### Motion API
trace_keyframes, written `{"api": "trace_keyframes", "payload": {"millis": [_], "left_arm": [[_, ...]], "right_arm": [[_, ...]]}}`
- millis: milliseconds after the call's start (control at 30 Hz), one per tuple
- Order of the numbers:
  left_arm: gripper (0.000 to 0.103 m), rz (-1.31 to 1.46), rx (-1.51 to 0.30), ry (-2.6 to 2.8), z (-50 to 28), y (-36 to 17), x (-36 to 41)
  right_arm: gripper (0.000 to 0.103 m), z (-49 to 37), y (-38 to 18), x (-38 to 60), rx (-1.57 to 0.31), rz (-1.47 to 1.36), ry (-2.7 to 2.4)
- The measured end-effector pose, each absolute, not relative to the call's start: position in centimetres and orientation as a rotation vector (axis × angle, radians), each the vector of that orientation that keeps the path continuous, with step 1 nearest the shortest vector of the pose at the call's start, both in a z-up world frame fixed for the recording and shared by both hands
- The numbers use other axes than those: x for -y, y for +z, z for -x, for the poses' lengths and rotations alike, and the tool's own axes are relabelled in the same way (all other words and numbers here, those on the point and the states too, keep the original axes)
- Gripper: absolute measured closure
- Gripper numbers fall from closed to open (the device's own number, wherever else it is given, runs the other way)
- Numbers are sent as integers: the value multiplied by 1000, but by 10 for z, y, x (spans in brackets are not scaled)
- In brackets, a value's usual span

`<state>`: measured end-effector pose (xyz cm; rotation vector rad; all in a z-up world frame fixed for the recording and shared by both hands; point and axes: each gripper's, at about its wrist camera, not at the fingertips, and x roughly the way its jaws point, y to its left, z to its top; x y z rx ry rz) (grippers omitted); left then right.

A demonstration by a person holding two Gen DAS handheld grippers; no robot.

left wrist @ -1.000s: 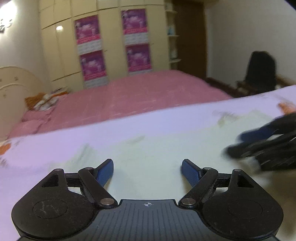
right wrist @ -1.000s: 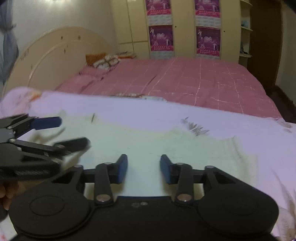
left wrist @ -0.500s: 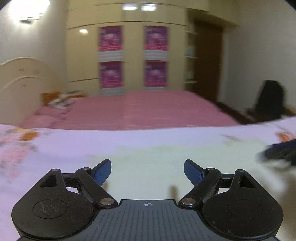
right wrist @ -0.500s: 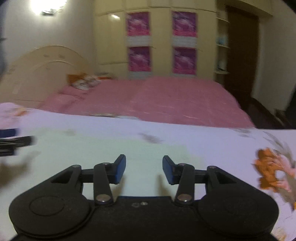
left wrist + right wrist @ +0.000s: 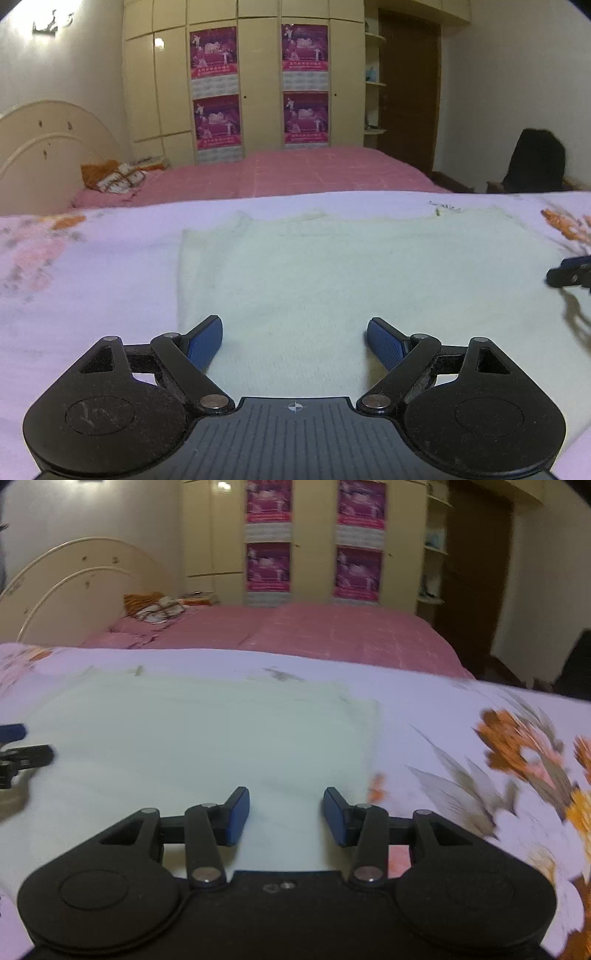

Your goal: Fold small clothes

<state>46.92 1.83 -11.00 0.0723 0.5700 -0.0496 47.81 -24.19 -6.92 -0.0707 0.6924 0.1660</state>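
A pale cream garment [image 5: 351, 273] lies flat on a lilac floral sheet [image 5: 92, 288]. It also shows in the right wrist view [image 5: 207, 734]. My left gripper [image 5: 295, 338] is open and empty, low over the garment's near left part. My right gripper [image 5: 286, 814] is open and empty, low over the garment near its right edge. The tip of the right gripper shows at the right edge of the left wrist view [image 5: 570, 271]. The tip of the left gripper shows at the left edge of the right wrist view [image 5: 18, 749].
A pink bed [image 5: 295, 170] with a cream headboard [image 5: 48, 147] stands behind the sheet. A wardrobe with purple posters [image 5: 258, 85] is at the back. A dark chair [image 5: 535, 162] stands at the far right.
Both grippers have swung apart, the left one leftward and the right one rightward, and levelled out. They now sit over opposite sides of the garment. Both stayed open.
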Motion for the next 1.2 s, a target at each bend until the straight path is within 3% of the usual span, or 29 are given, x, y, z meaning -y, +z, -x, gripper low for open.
{"api": "trace_keyframes", "payload": {"millis": [167,367,900,1200], "left_arm": [[18,-41,-543,-143,-446,-99,14],[18,-70,-605,-167,-416,-117,39],[18,-29,-640,-50,-375,-118,-16],[18,-34,-659,-40,-381,-123,4]], "right_arm": [[60,-449,-57,220,-650,35,249],[59,-408,-79,175,-692,124,356],[59,-362,-84,228,-705,170,244],[68,-365,-76,231,-700,90,149]]}}
